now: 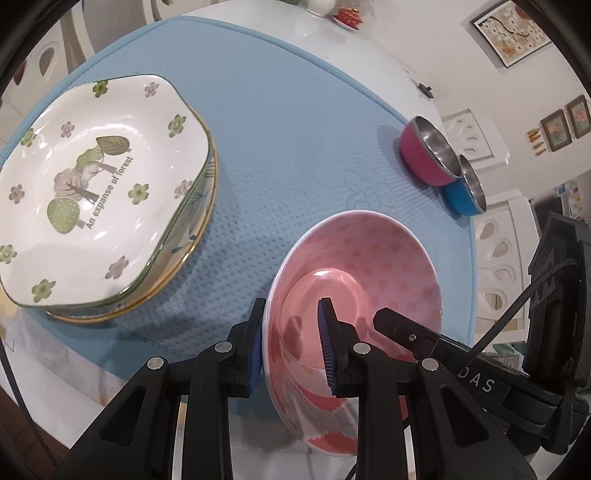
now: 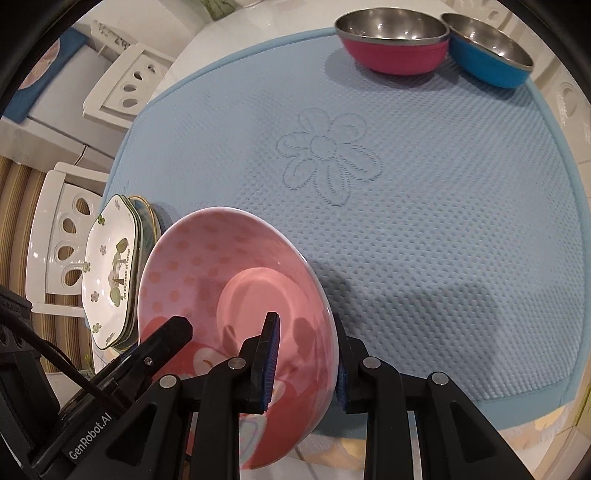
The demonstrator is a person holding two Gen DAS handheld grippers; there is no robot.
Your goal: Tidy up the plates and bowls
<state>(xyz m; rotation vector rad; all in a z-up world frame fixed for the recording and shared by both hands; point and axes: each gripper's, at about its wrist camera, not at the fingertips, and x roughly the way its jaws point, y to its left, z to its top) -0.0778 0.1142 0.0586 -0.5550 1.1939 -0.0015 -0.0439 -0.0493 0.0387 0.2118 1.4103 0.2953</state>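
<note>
A pink polka-dot bowl (image 1: 369, 266) is held tilted above the blue mat's near edge; it also shows in the right wrist view (image 2: 207, 266). My left gripper (image 1: 291, 343) is shut on its left rim, one finger inside and one outside. My right gripper (image 2: 306, 362) is shut on its right rim the same way. A stack of plates, topped by a white plate with a forest print (image 1: 99, 184), lies at the mat's left and also shows in the right wrist view (image 2: 110, 273). A magenta steel bowl (image 2: 395, 40) and a blue steel bowl (image 2: 491, 51) stand side by side at the far right.
The blue textured mat (image 2: 406, 206) covers the white table and has an embossed flower at its middle. White chairs (image 2: 66, 236) stand around the table. Small items (image 1: 347, 14) sit at the table's far edge.
</note>
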